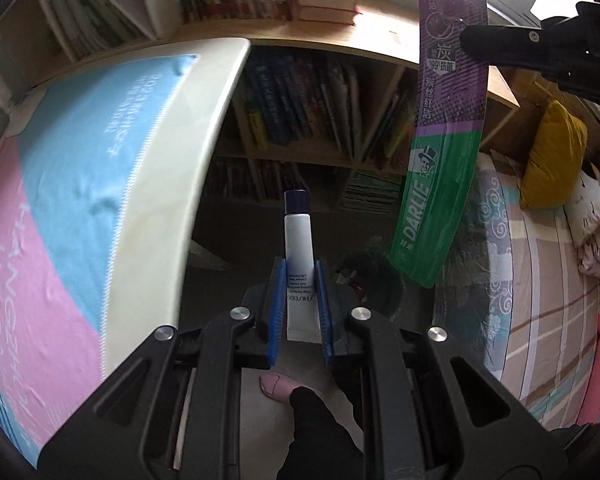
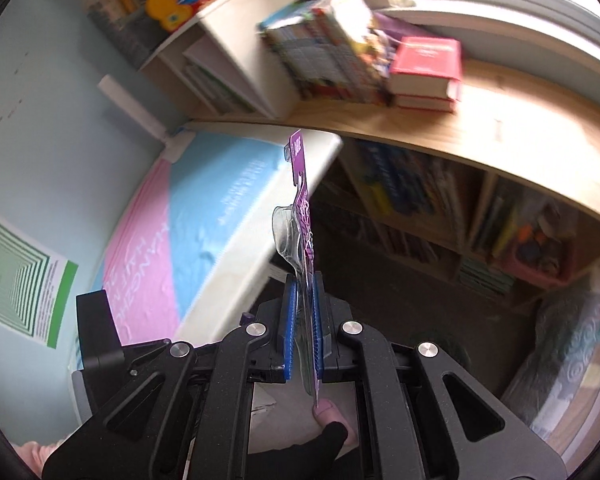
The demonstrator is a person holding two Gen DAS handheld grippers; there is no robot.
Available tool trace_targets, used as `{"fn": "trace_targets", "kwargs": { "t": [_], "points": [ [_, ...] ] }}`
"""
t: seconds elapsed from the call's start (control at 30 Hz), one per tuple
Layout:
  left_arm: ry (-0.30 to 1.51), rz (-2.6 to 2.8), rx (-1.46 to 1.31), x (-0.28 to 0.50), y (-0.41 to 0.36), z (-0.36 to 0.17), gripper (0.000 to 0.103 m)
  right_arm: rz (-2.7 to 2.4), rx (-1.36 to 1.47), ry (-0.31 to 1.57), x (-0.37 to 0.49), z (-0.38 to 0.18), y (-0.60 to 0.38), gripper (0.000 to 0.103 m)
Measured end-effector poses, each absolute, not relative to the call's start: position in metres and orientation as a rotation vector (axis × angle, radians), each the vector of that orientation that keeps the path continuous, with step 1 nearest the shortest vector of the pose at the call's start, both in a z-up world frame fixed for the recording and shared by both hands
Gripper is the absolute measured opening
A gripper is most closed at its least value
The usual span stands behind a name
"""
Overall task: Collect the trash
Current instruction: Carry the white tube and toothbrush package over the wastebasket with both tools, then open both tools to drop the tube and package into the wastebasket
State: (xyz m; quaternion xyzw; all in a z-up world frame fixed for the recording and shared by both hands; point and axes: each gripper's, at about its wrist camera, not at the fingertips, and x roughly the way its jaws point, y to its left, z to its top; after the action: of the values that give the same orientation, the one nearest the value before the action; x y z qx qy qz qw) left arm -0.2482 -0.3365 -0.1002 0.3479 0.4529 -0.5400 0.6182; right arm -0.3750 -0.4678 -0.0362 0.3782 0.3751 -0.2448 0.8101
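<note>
Jaws of left gripper pressed onto a white tube with dark cap, tube standing up between the blue pads, cap end away from the camera. Jaws of right gripper pinching the lower end of a toothbrush blister pack, purple and green card, seen edge-on from its own wrist and flat-on from the left wrist.

Count: two pieces of trash in hand, one per gripper. No further loose trash made out on the pink-and-blue cloth of the table.

Progress, judged: pickup done for both items; drop-off not yet done. Dark round shape on the floor just beyond the left jaws, possibly a bin; too dim and blurred to confirm. Left: carry both over it, release.

Surroundings: one wooden bookshelf, one red book stack, one yellow cushion on the bed at right.
</note>
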Motion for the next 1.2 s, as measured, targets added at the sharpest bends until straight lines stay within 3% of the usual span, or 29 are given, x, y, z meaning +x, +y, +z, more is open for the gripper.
{"fn": "trace_targets", "kwargs": {
  "t": [0.37,0.73,0.77,0.83,0.87,1.0,1.2],
  "points": [
    [1.045,-1.415,1.018,-0.345,-0.381,-0.143,0.013,-0.697,0.964,0.794,-0.488,-0.081,-0.475,0.008],
    [1.053,-1.497,1.142,-0.389,-0.403,-0.171,0.014,-0.743,1.052,0.808,-0.529,-0.114,-0.476,0.004],
    [1.051,-1.513,1.166,-0.393,-0.404,-0.176,0.019,-0.734,1.065,0.819,-0.528,-0.119,-0.476,0.004],
    [1.035,-1.466,1.201,-0.395,-0.41,-0.196,0.074,-0.731,1.083,0.817,-0.532,-0.124,-0.474,0.007],
    [1.043,-1.47,1.205,-0.395,-0.413,-0.206,0.093,-0.741,1.074,0.802,-0.536,-0.123,-0.473,0.008],
    [1.045,-1.412,1.301,-0.401,-0.425,-0.239,0.097,-0.77,1.104,0.802,-0.55,-0.124,-0.477,0.028],
    [1.082,-1.418,1.278,-0.39,-0.424,-0.236,0.097,-0.821,1.143,0.767,-0.564,-0.126,-0.485,0.04]
  ]
}}
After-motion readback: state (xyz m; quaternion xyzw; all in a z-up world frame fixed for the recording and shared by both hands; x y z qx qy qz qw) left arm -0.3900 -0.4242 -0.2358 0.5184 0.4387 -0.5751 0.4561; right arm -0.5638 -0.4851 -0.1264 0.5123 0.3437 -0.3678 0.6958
